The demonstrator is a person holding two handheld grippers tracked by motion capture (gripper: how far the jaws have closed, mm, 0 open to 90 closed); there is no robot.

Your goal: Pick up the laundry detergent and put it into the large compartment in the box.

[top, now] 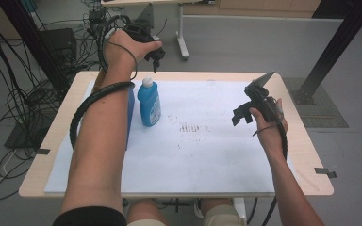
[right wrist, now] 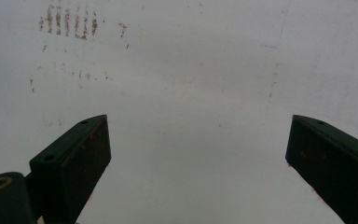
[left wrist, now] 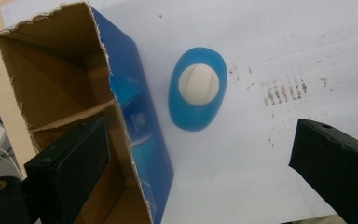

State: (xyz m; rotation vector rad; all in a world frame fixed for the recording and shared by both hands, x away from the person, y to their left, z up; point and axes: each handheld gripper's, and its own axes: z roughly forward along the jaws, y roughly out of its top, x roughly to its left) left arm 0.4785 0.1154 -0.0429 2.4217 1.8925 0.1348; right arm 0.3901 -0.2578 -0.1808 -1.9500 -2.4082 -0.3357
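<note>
A blue bottle with a white cap stands upright on the white sheet, left of centre. Right beside it stands a blue carton, partly hidden by the left forearm. In the left gripper view I look straight down on the bottle and into the carton, whose torn top is open and brown inside. My left gripper hangs high above the table's far edge, open, holding nothing. My right gripper hovers over the sheet's right part, open and empty.
Brown smudge marks dot the sheet's middle. The wooden table edge frames the sheet, with tape pieces at both sides. Cables lie on the floor at left. A black post stands at right.
</note>
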